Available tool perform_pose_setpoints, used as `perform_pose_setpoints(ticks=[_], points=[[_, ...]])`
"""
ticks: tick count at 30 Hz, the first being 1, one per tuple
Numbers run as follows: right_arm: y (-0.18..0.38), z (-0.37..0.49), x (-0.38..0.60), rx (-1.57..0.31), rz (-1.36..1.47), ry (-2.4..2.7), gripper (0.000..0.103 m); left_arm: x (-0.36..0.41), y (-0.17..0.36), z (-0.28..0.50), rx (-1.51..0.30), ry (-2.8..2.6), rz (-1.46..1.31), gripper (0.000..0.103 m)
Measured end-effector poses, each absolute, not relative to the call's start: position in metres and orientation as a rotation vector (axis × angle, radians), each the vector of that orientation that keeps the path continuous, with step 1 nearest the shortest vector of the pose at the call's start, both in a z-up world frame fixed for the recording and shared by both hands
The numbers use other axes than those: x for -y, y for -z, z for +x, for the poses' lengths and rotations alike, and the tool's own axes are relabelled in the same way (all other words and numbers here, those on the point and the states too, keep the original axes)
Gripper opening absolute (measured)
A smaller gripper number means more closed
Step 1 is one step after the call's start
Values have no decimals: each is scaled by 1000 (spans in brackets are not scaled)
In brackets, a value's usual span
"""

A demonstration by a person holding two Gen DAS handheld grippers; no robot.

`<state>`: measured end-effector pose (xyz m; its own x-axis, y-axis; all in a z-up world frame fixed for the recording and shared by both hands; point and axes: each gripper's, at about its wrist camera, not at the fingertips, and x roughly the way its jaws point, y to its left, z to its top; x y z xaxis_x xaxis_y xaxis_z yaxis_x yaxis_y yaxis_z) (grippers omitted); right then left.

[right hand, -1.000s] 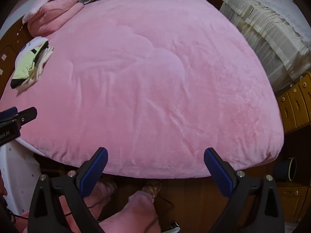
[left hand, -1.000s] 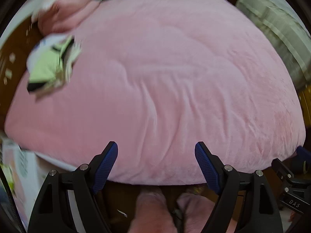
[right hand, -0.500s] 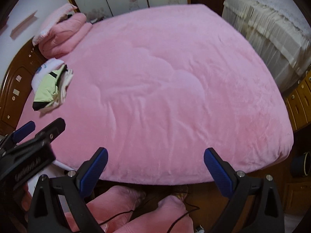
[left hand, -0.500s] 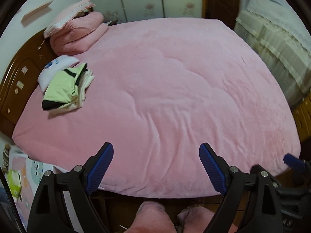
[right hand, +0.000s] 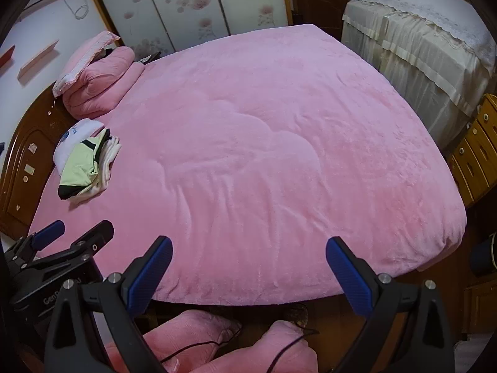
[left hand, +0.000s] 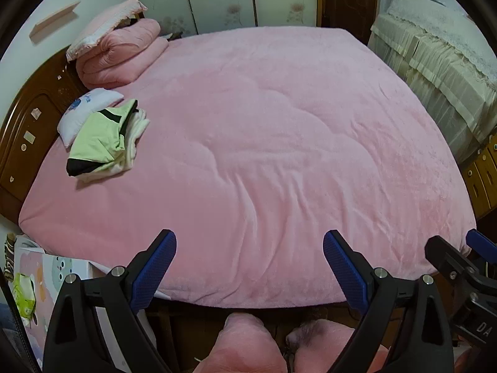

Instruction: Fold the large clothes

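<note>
Folded clothes (left hand: 102,138) far left of left gripper (left hand: 248,267).

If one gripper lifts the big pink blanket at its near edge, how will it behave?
The pink blanket looks plush and creased, so it will probably sag and drape, not hold shape. It covers the whole bed, so it is likely heavy and would drag. The fuzzy surface should grip well.

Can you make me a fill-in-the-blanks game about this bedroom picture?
1. The big blanket spread over the bed is ____.
2. The folded clothes lie on the bed near the wooden ____.
3. The pads on the left gripper are ____.
4. Between the right gripper pads there is ____.

Missing words: pink; headboard; blue; nothing
</note>
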<state>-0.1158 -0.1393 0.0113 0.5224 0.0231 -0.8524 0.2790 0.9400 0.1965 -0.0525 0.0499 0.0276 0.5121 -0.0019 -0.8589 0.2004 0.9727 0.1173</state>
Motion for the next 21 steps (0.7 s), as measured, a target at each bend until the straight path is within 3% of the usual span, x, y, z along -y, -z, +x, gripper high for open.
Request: perform_pose_setpoints(ticks=[4,7,21], points=[[-10,-110,131,-1022,311,131,100,-55,-31,-54,-1013,133,178,95],[-10,-109,127,-1021,296,118,100,-59,-32,-54,-1007,141,147,102],[-19,-111,124,-978,247,110,103,-51,-30,-55,-1014,136,132,102]])
